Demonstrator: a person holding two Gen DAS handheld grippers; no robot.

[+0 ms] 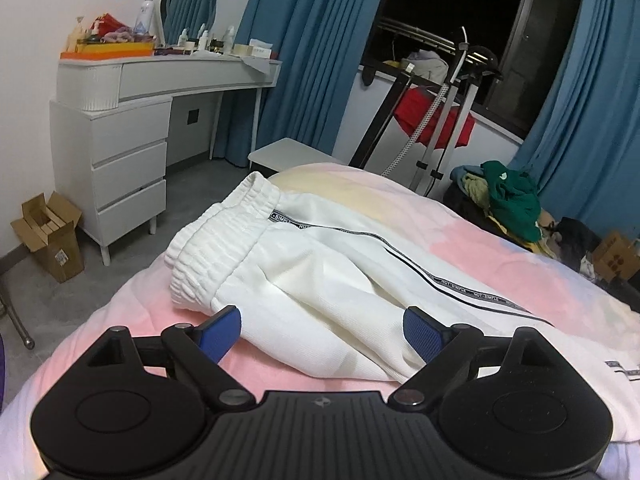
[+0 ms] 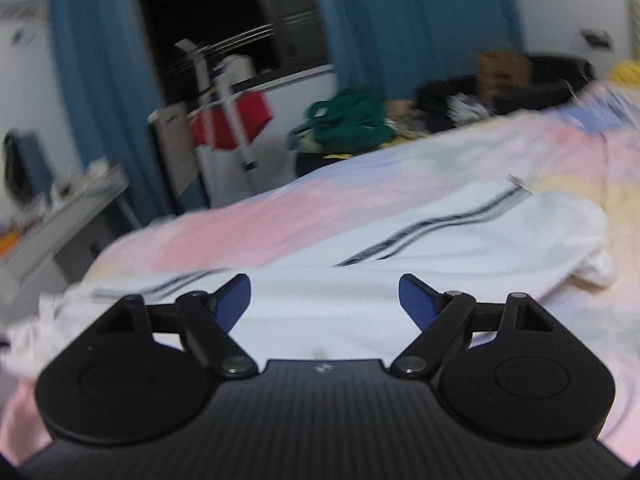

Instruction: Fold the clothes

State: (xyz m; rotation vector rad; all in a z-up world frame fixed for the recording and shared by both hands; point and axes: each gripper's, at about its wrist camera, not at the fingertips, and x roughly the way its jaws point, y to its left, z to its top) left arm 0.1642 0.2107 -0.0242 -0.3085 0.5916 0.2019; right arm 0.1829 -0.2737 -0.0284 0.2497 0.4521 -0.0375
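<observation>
White trousers lay spread across the bed, on its pink and pastel cover; nearest the left camera, the left tongs stood wide apart and gripped nothing, their blue pads low over the cover with the near fold of cloth rising between them; the gathered elastic waistband lay just beyond, toward the bed's left edge, and a black side stripe with small lettering ran away to the right along the leg.

In the blurred right view, the right tongs were likewise spread wide and empty, hovering above the white cloth; the striped leg stretched up and to the right over the cover.

Past the foot of the bed, a heap of clothes with a green garment on top sat to the right; a drying rack carrying something red stood before the dark window, framed by blue curtains; to the left, a white dressing table had bottles and boxes crowding its tabletop, a mirror above it, and an open cardboard box on the grey floor beside its drawers.
</observation>
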